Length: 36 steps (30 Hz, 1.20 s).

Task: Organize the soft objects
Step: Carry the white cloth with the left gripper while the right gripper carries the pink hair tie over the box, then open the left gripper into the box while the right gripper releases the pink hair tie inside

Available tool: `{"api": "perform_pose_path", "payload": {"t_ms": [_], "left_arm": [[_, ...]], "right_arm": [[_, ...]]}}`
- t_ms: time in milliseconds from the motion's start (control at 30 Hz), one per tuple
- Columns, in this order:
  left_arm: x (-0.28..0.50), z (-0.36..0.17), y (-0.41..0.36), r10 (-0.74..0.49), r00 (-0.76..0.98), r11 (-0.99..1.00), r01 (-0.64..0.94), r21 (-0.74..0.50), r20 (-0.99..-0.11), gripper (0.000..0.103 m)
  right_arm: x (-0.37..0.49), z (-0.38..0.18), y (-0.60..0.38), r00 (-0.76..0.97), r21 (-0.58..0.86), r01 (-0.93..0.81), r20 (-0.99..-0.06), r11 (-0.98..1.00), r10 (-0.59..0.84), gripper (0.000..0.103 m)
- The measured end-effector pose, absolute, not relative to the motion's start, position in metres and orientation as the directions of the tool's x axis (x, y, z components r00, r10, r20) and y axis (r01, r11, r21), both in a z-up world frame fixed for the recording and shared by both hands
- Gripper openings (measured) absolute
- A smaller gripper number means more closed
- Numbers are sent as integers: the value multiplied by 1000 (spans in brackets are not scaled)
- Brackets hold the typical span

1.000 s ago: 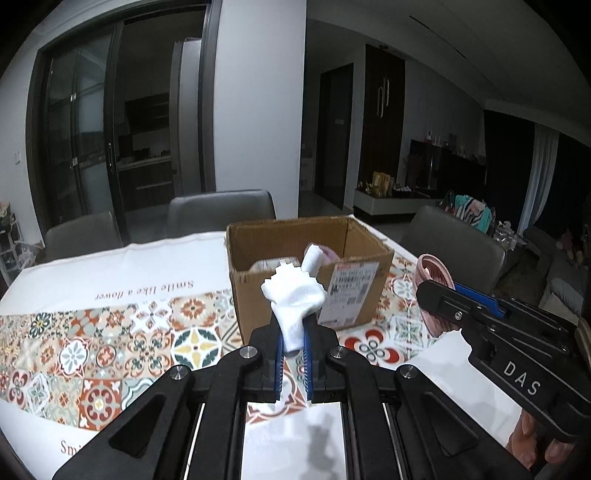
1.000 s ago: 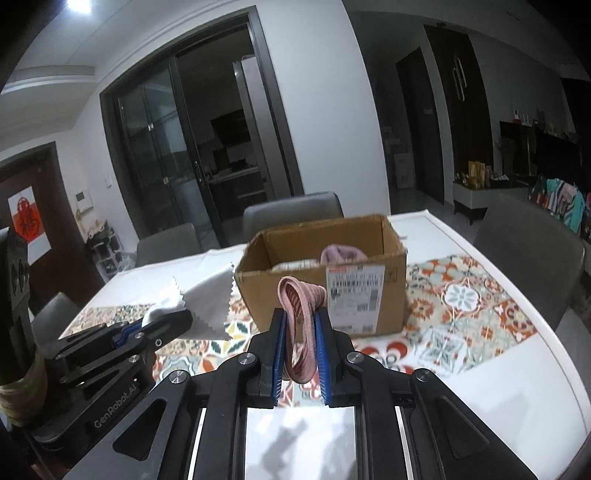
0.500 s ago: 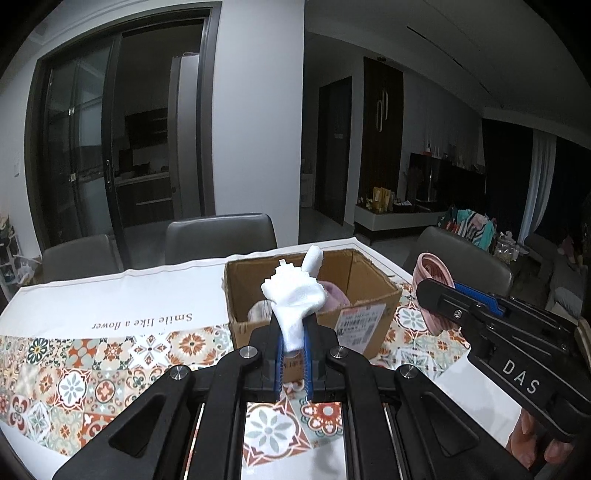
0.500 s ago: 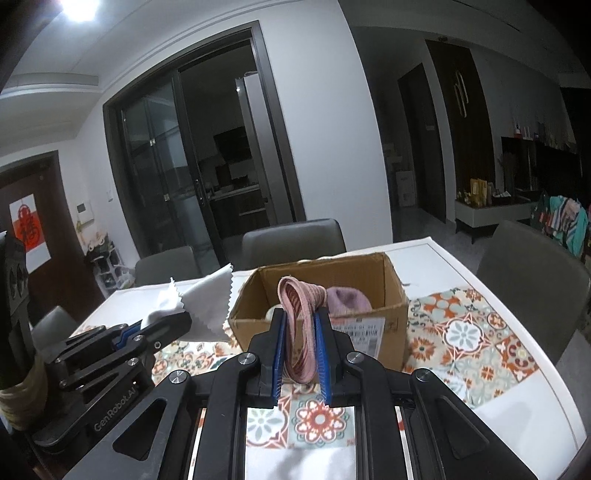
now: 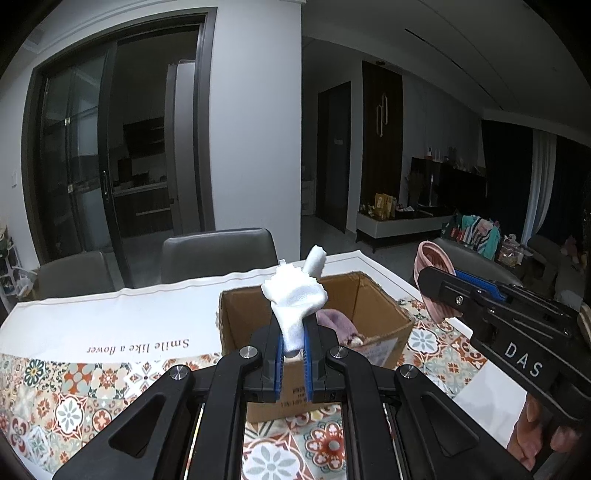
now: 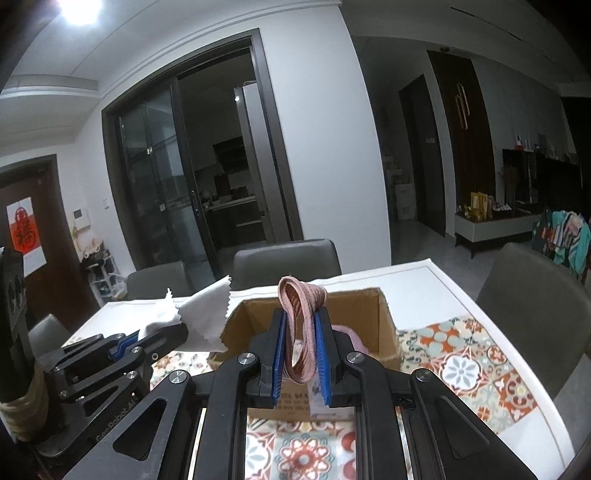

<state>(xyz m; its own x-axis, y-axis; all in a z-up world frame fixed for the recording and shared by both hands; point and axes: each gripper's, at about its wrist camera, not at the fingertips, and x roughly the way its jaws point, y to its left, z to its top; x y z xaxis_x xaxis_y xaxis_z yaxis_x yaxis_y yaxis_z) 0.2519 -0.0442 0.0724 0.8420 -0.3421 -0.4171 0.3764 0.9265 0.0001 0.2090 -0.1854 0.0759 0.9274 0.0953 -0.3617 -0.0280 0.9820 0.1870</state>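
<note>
patterned tablecloth covers the table; cardboard box sits on it

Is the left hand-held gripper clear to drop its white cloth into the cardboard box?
Probably yes: the box is open-topped just ahead, and the white cloth in the left hand-held gripper has nothing between.

— How's my feed?
— Dim room. One ceiling lamp flares white at my right view's top-left corner.
— Focus?
— Sharp in the middle. Fisheye bends the door frames, and all corners fall to black. Soft shadows lie on the table.
</note>
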Motion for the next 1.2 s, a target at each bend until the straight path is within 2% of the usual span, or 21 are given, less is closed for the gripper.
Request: {"api": "perform_pose_path", "payload": {"t_ms": [400,1067,1167,1200], "left_arm": [[293,64,-62,-321,840,930,366,20,-438,10],[350,12,-80,-257,783,942,335,36,-566,11],[352,7,-80,-246,779,943,329,42,-576,16],[353,5,-80,-244,777,944,327,42,-580,22]], "right_arm": [[252,66,-200,917,182,-30,-386,983,100,17],[323,21,-210,850,143,-23,-518,989,95,17],[329,15,-211,838,143,-19,-538,990,94,18],[330,13,-212,833,144,-15,-545,989,92,18]]}}
